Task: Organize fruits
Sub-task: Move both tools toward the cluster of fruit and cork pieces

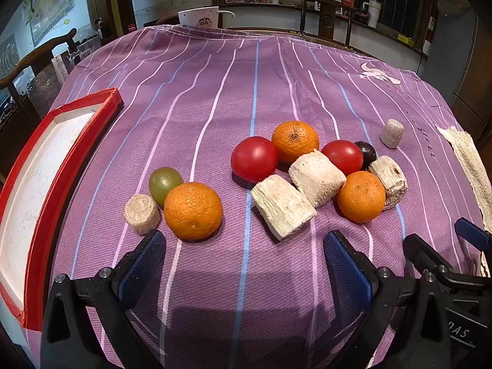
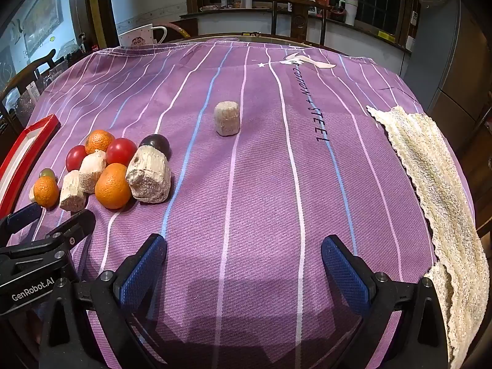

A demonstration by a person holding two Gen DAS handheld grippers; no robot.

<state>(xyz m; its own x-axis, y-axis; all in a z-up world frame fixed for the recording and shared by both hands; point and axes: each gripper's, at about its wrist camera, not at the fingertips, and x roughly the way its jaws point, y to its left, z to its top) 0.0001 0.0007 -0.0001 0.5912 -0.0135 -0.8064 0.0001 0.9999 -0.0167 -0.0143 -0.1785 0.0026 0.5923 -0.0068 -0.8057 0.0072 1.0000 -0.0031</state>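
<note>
We are holding both hand-held grippers, left (image 1: 244, 264) and right (image 2: 244, 266), wide open and empty above fruits (image 1: 193, 210) on table (image 1: 215, 92).

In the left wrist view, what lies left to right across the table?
Red tray → beige plug → green grape → nearest orange → left tomato → lone plug → loofah cloth.

On the desk's cloth (image 1: 215, 92), a tray (image 1: 46, 166) lies at the left edge and a rough mat (image 2: 430, 169) at the right edge. Between them, nearer the tray, oranges (image 1: 193, 210), tomatoes (image 1: 254, 159), grapes (image 1: 164, 183) and cut stalk pieces (image 1: 283, 206) cluster together, touching. One stalk piece (image 2: 227, 118) stands apart to their right, and a mug (image 1: 201, 17) sits behind the cloth.
</note>
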